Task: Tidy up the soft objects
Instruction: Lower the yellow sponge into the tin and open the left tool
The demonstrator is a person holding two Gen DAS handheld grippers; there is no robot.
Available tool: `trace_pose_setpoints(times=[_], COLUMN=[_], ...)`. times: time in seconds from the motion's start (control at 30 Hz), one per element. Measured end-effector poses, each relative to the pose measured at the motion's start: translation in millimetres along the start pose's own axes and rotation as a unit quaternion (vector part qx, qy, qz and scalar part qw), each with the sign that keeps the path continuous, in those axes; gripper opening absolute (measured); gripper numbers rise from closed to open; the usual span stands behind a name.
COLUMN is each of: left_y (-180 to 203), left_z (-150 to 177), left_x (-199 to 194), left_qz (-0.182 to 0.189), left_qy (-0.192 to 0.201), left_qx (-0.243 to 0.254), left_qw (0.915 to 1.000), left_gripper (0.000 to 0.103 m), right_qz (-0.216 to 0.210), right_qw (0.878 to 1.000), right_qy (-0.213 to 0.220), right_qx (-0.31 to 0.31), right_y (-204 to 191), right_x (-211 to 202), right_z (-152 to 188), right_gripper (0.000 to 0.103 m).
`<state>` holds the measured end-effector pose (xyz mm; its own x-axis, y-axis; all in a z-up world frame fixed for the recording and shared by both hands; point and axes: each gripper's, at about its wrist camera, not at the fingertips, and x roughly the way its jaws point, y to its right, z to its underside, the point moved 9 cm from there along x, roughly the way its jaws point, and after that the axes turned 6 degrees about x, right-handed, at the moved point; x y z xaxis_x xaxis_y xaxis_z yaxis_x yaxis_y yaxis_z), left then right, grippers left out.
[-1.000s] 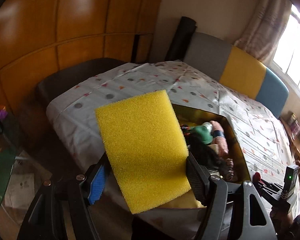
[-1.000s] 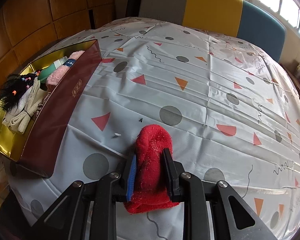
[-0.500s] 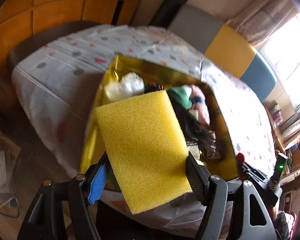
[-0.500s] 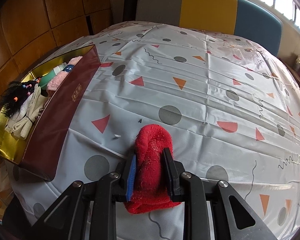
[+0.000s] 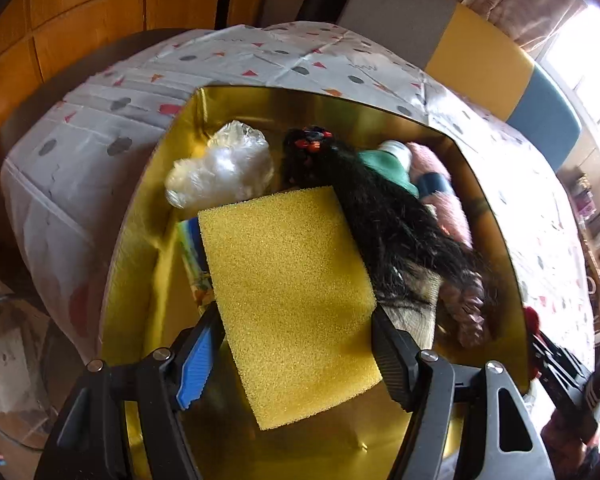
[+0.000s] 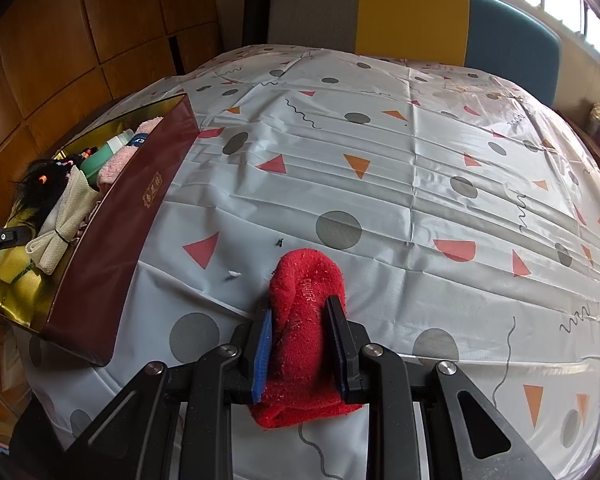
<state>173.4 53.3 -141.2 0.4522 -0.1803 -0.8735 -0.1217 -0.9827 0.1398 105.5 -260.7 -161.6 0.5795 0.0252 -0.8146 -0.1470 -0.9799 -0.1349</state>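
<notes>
My left gripper is shut on a yellow sponge and holds it over the open gold-lined box. In the box lie a clear plastic bag, a black wig, a green item, a pink fluffy item and a beige cloth. My right gripper is shut on a red sock just above the tablecloth, to the right of the box. The left gripper's tip shows at the left edge of the right wrist view.
The table carries a white cloth with triangles and dots. A grey, yellow and blue chair back stands behind it. Wooden panelling is at the left. The box's dark red wall faces my right gripper.
My left gripper has moved forward and down with the sponge, from beside the table to over the box's inside. My right gripper with the sock has stayed almost still.
</notes>
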Motion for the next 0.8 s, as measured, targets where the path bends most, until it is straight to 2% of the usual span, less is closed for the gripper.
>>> trace_pose_setpoints(times=[0.2,0.27,0.37,0.53,0.8], left_y=[-4.0,-6.1,-7.9,-13.7,-23.0], left_z=[7.3,11.0,16.4,21.8,18.7], left_x=[-5.3,-10.4,-13.8,-25.6,-64.9], left_qz=[0.019,0.012,0.009,-0.005,-0.053], left_qy=[0.003,0.014,0.020,0.035,0.091], left_qx=[-0.013,-0.013,-0.012,-0.019,-0.015], left_qw=[0.9997,0.9997,0.9997,0.9992,0.9943], left_gripper=[0.079,0.084,0.084,0.085,0.086], right_qz=[0.004,0.005,0.008,0.014,0.029], right_qw=[1.000,1.000,1.000,1.000,1.000], right_qy=[-0.001,-0.003,-0.004,-0.005,0.000], right_qx=[0.002,-0.001,-0.004,-0.006,-0.012], right_y=[-0.5,-0.8,-1.2,-1.5,-3.2], right_x=[0.6,1.3,1.7,1.8,0.9], right_z=[0.3,-0.2,-0.4,-0.2,0.6], right_gripper=[0.026,0.026,0.026,0.026,0.026])
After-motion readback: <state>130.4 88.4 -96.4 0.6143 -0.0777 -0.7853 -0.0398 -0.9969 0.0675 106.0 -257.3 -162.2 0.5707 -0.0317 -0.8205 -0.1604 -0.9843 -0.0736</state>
